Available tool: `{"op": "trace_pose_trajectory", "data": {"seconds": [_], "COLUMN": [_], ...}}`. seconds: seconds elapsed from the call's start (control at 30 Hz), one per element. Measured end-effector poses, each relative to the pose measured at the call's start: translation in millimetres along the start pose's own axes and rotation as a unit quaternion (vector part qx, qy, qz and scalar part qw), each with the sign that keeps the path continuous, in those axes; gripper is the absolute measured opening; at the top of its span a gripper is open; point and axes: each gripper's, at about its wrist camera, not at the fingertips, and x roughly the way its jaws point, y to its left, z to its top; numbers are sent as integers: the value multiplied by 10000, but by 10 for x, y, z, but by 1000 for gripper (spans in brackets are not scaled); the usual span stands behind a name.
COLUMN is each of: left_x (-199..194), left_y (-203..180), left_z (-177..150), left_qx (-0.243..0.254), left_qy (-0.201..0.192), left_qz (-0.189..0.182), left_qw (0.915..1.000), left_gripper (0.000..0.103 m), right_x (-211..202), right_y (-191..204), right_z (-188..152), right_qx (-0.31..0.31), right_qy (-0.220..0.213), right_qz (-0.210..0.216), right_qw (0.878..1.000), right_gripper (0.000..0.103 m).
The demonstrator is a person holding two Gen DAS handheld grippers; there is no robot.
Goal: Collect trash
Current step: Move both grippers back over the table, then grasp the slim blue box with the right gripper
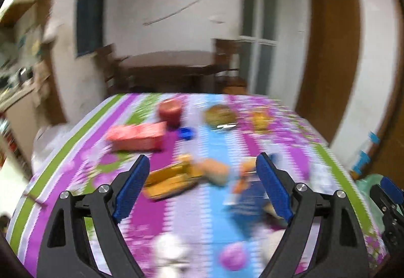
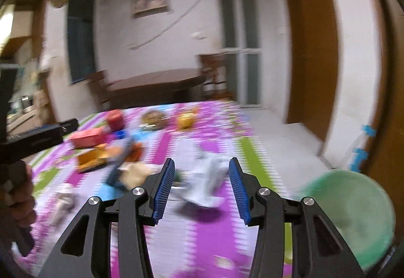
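While both grippers hang spread and empty, white wrapper (image 2: 204, 183) lies dead ahead between right gripper (image 2: 202, 189) jaws; left gripper (image 1: 202, 187) farther, green bin (image 2: 353, 212) right.

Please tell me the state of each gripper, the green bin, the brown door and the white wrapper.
left gripper: open, holding nothing.
right gripper: open, holding nothing.
green bin: open-topped, beside the table.
brown door: shut, as far as the blur shows.
white wrapper: crumpled, on the tablecloth.
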Motion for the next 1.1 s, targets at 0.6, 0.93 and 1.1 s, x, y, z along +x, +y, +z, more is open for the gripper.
{"op": "trace_pose_trajectory", "data": {"seconds": [0.6,0.93,1.1], "left_x": [183,211,167], "left_y": [1379,1359,1217], "left_z": [-246,-341,-397], "left_qx": [-1091,-995,-734], "left_qy": [469,604,661], "left_qz": [763,681,447], "left_qw": [9900,9909,9941], "left_gripper": [84,87,89], "right_x": [1524,1142,881], "right_y": [1153,1176,1057], "right_z": [294,214,201], "right_qx": [-668,-758,-562], "right_qy": [1018,741,905], "right_qz": [859,1392,1449], "right_qw": [9888,9846,9837], "right_gripper": [42,1,8]}}
